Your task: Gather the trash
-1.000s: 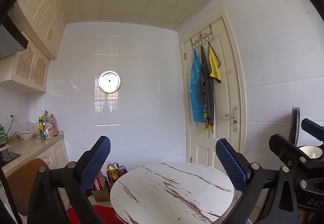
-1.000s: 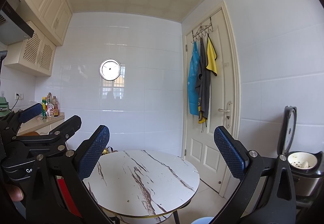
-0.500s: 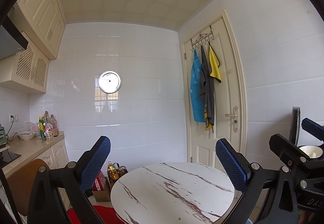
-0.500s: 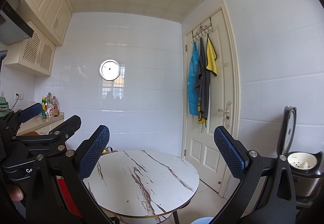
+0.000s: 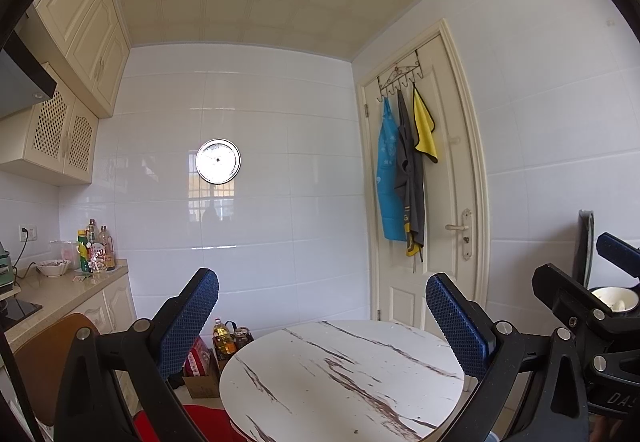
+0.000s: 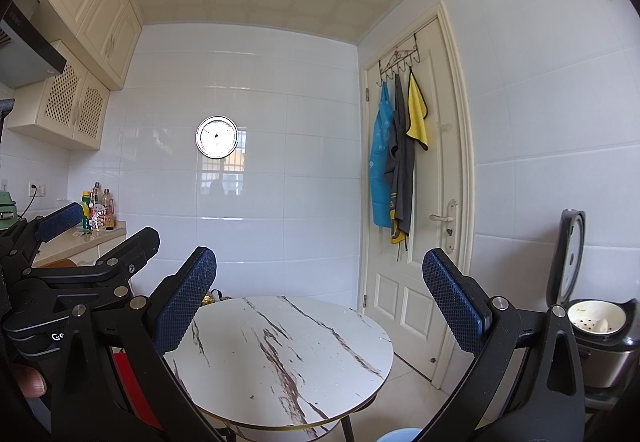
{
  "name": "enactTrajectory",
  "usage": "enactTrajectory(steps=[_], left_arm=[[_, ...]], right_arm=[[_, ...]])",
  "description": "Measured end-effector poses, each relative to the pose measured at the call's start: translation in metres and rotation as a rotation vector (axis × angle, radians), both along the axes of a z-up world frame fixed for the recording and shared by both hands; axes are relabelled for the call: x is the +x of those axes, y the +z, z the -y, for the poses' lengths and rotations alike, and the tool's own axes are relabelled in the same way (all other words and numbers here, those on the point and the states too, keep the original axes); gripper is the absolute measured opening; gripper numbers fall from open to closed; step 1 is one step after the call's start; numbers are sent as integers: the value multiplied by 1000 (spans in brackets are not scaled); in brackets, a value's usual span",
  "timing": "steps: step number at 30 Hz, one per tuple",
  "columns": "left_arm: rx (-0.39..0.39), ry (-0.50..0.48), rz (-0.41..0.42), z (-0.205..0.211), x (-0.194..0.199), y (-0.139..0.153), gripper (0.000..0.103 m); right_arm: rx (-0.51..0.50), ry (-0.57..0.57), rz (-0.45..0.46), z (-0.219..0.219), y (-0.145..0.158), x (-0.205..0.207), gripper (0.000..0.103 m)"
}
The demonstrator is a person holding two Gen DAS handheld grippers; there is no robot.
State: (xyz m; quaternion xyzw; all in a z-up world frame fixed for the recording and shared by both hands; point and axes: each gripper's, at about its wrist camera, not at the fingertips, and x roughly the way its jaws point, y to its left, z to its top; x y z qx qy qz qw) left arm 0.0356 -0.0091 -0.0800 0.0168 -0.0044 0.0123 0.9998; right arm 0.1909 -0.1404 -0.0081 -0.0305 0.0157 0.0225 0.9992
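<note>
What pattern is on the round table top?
The round table top is white with dark brown marble-like streaks, clearest in the right wrist view.

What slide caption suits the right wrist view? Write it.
Open right gripper above a round marble-look table, white door behind.

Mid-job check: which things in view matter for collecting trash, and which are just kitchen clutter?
Job:
- left gripper, open
- right gripper, open
- round marble table, only small specks visible
- blue rim at floor level, possibly a bin; unclear

Clutter:
- wall clock
- aprons and yellow cloth on the door
- counter bottles
- rice cooker
</note>
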Motion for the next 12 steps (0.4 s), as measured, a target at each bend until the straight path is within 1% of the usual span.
enactTrajectory(steps=[12], left_arm=[[-2,1,-2,-3,1,0,103]], right_arm=[[1,-2,-4,-2,-1,0,103]])
